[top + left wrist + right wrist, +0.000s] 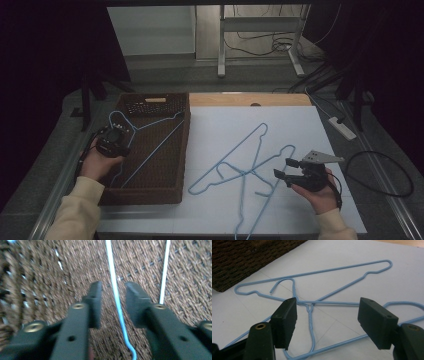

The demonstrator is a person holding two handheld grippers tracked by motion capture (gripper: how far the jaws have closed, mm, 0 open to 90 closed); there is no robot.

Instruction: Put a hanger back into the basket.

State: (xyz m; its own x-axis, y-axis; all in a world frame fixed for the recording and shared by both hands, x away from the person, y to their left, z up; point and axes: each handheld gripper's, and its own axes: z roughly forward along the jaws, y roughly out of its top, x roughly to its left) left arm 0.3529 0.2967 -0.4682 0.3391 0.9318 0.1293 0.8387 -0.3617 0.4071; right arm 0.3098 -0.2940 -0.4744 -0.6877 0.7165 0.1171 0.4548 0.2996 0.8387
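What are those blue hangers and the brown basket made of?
The blue hangers look like thin wire with a smooth, glossy blue coating: slim rod, twisted neck, sharp bends. The brown basket looks woven from twisted fibre or cord, matte and rough; whether natural or synthetic is unclear.

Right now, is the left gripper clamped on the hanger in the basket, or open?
Open. In the left gripper view the left gripper straddles the blue wire hanger lying in the woven basket, with a gap on both sides of the wire.
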